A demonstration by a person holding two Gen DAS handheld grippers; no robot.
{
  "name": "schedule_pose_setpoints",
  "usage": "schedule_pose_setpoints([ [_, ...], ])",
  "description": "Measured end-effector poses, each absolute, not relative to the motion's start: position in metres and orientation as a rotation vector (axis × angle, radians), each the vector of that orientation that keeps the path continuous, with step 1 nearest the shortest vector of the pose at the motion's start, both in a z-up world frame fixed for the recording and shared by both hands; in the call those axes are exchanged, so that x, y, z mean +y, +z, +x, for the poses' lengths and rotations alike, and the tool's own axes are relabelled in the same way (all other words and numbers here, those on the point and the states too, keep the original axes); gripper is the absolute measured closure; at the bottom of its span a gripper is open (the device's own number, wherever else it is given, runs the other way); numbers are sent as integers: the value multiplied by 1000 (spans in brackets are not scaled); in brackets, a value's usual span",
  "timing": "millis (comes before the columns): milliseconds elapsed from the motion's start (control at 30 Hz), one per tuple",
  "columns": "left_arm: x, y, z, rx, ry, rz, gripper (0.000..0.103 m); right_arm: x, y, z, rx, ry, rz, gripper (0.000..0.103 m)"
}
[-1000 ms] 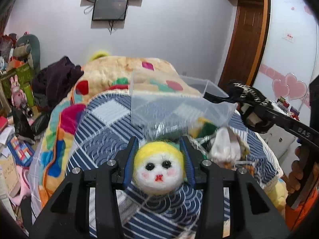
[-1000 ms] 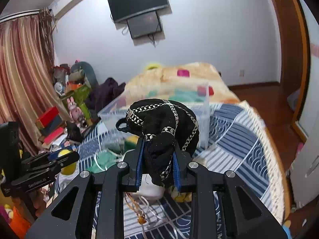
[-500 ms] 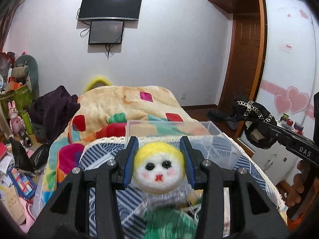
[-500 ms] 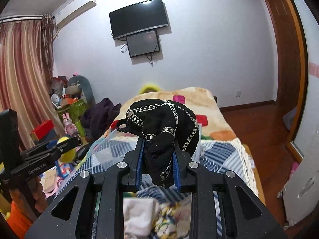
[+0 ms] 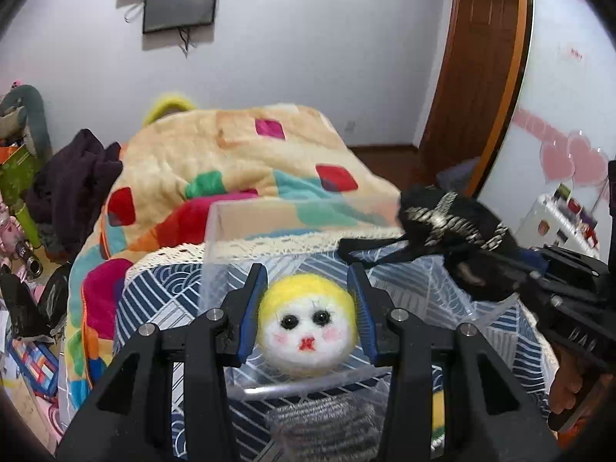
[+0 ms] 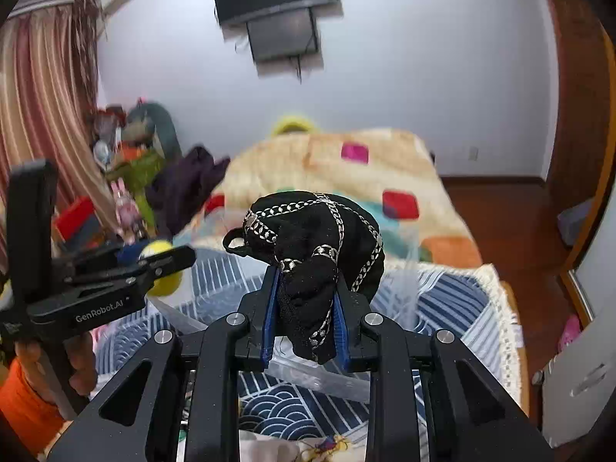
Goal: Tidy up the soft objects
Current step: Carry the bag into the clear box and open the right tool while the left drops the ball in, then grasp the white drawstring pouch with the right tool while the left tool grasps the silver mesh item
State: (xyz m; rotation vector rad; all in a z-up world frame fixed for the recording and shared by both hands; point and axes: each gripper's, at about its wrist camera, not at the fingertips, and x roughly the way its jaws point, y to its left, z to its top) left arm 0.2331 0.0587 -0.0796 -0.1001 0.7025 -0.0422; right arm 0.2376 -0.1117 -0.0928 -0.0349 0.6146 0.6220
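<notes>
My left gripper (image 5: 307, 313) is shut on a round felt doll head (image 5: 307, 325) with yellow hair and a white face. It holds it over the near rim of a clear plastic box (image 5: 246, 215) on the bed. My right gripper (image 6: 304, 308) is shut on a black cloth with silver chain trim (image 6: 315, 238), held above the same box (image 6: 408, 269). In the left wrist view the right gripper and black cloth (image 5: 454, 231) hang over the box's right side. In the right wrist view the left gripper (image 6: 165, 260) reaches in from the left with the doll head (image 6: 161, 269).
The box sits on a blue-and-white patterned cover (image 5: 161, 292). A colourful patchwork blanket (image 5: 231, 161) lies behind it. A grey knitted item (image 5: 323, 423) lies in front of the box, and white and yellow cloths (image 6: 269, 446) lie below. Clutter and toys (image 5: 23, 177) fill the left side.
Both grippers tilted down and moved forward over the clear box, each still holding its object. The right gripper with the black cloth has come closer to the left one.
</notes>
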Motion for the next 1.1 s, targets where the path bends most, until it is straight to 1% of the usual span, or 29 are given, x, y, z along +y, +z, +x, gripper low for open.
schedule_pose_setpoints([
  [267,52,-103,260,791,-37,-55,60,-98,-119,271,801,603,-78,80],
  [333,49,-108,263,803,-31,-32,60,-100,-122,273,820,595,-97,80],
  [400,46,-110,264,808,-27,-21,60,-98,-121,271,814,587,-134,77],
  [467,46,-111,263,810,-21,-16,58,-98,-120,269,812,589,-153,77],
  [533,46,-110,261,810,-29,-28,54,-97,-118,269,811,596,-168,70],
  [567,47,-109,261,810,-32,-35,48,-97,-117,267,808,598,-172,65],
  [600,48,-107,258,802,-32,-44,44,-99,-116,266,803,603,-170,61],
  [733,48,-95,248,765,-27,-29,43,-99,-107,266,770,603,-169,58],
  [767,48,-91,244,751,-27,-26,40,-99,-104,266,759,608,-165,57],
  [800,47,-85,237,730,-35,-24,35,-103,-100,262,743,616,-156,53],
  [833,47,-81,234,718,-40,-22,33,-104,-96,259,730,617,-152,51],
  [900,45,-71,220,676,-36,-2,28,-109,-86,251,680,603,-150,40],
  [933,44,-68,215,663,-35,5,26,-112,-81,246,649,597,-150,37],
  [1000,43,-63,202,639,-38,11,19,-117,-72,235,602,595,-140,29],
  [1100,44,-60,183,618,-33,19,14,-123,-64,222,549,590,-130,20],
])
